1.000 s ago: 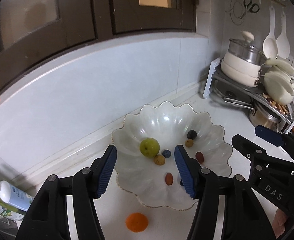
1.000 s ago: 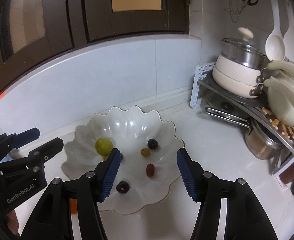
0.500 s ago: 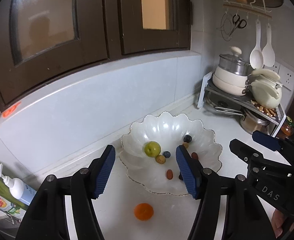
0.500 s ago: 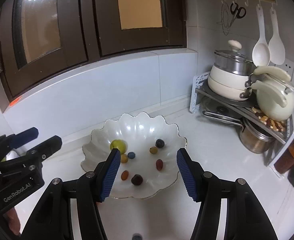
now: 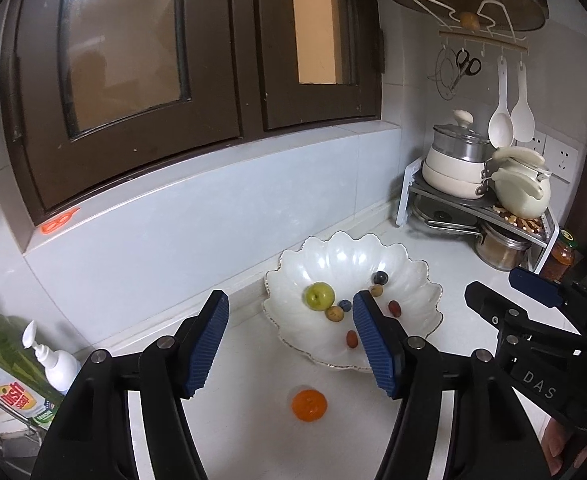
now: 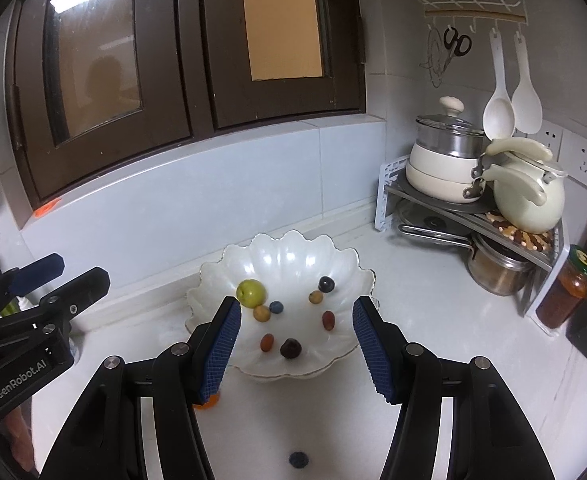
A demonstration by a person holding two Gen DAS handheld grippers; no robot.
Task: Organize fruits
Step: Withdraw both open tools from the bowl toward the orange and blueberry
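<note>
The white counter (image 5: pixel 433 256) carries my scalloped white bowl (image 6: pixel 285 256). My left tool (image 5: pixel 289 344) and right tool (image 6: pixel 295 350) hover on the near side of the bowl, both with blue pads apart and gripping nothing. Inside the bowl lie a green fruit (image 6: pixel 251 293) and smaller fruits. Just before the bowl's near rim sits an orange (image 5: pixel 309 405); nearer still, a blueberry (image 6: pixel 298 460).

I'm holding both grippers angled downward, empty: left gripper (image 5: pixel 289 340) low in the frame, jaws parted; right gripper (image 6: pixel 295 342) likewise.
</note>
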